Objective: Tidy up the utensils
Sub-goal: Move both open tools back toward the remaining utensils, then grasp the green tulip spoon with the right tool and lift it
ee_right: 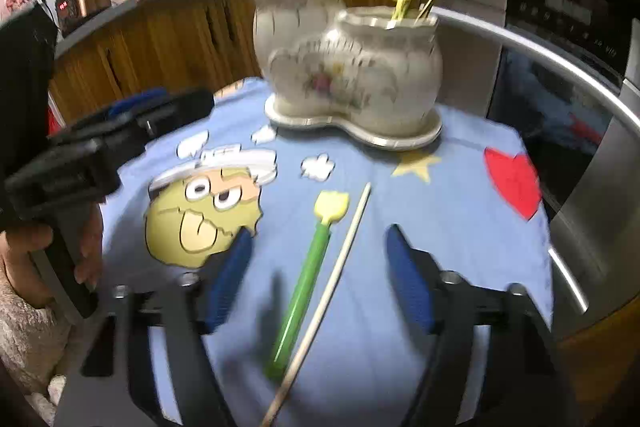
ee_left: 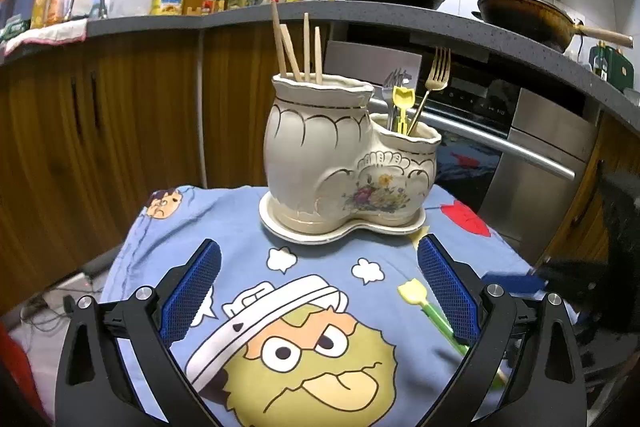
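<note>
A cream ceramic two-pot utensil holder (ee_left: 348,163) stands on a blue cartoon cloth (ee_left: 248,259); it also shows in the right wrist view (ee_right: 348,67). Its tall pot holds several chopsticks (ee_left: 298,47); its low pot holds forks, among them a gold fork (ee_left: 434,79). A green-handled fork with a yellow head (ee_right: 310,275) and a loose chopstick (ee_right: 336,287) lie side by side on the cloth, between the fingers of my open right gripper (ee_right: 320,279). My left gripper (ee_left: 318,291) is open and empty above the cloth; the green fork (ee_left: 430,311) lies by its right finger.
Wooden cabinets (ee_left: 100,115) and a dark counter (ee_left: 360,13) with bottles and woks stand behind. A steel oven (ee_left: 540,147) is at the right. The left gripper and hand (ee_right: 80,163) show at the left of the right wrist view.
</note>
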